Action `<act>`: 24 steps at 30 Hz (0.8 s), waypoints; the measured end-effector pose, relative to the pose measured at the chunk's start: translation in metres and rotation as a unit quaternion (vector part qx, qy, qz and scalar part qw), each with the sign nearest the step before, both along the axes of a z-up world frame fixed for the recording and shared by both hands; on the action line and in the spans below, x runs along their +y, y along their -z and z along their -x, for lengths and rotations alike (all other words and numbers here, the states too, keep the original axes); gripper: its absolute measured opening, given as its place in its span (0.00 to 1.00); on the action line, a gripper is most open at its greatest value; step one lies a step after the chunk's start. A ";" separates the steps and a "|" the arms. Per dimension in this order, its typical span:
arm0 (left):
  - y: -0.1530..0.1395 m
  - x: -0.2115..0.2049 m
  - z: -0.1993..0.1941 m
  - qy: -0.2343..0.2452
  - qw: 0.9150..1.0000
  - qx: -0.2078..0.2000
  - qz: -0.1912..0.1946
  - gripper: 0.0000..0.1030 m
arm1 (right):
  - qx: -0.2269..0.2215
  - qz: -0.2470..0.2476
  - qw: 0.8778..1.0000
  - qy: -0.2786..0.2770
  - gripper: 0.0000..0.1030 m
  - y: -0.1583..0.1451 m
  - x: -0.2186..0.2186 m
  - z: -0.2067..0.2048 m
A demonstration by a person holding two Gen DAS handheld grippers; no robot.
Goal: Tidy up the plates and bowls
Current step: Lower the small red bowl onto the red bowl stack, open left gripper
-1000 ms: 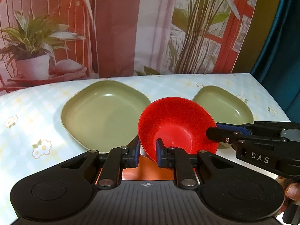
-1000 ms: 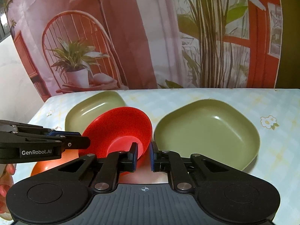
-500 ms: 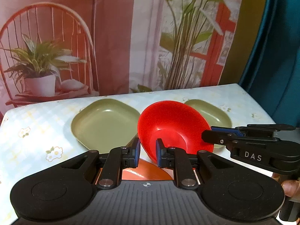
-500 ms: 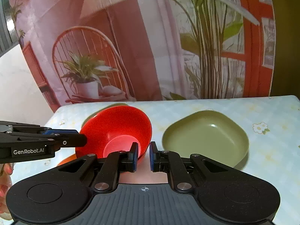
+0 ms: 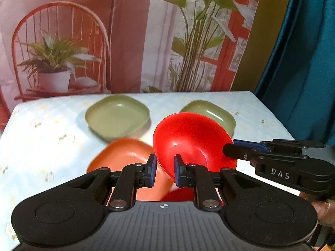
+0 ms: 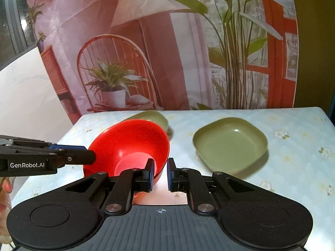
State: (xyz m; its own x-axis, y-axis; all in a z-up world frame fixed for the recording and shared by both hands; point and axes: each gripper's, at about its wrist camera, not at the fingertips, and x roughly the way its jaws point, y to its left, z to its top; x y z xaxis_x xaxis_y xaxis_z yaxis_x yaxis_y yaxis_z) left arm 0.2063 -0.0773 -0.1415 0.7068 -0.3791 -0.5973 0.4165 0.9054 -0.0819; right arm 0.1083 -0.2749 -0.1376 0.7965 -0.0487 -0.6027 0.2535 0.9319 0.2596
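I hold red bowl [image 5: 192,140] at frame centre, left gripper [image 5: 164,169] and right gripper [image 6: 159,174] both clenched on its rim, above table [image 5: 41,129].

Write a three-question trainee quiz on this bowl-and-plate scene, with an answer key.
1. True or false: both the left hand-held gripper and the right hand-held gripper are clamped on the rim of the red bowl.
2. How many green plates lie on the table?
3. What lies below the red bowl in the left wrist view? A) orange plate B) blue cup C) white napkin

Key
1. True: each pinches the rim on its own side.
2. Two; the other green plate sits further left.
3. A, the orange plate.
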 end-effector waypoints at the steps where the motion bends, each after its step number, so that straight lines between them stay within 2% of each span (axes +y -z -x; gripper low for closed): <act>1: 0.002 0.002 0.005 -0.001 1.000 0.002 0.002 0.18 | 0.001 -0.001 1.000 -0.001 0.11 -0.001 0.003 0.005; 10: 0.020 0.012 0.037 -0.011 1.000 0.015 0.003 0.19 | 0.019 -0.002 1.000 -0.017 0.12 0.005 0.027 0.034; 24: 0.042 0.012 0.044 -0.022 0.999 0.032 -0.007 0.19 | 0.053 -0.002 0.998 -0.026 0.12 0.027 0.042 0.039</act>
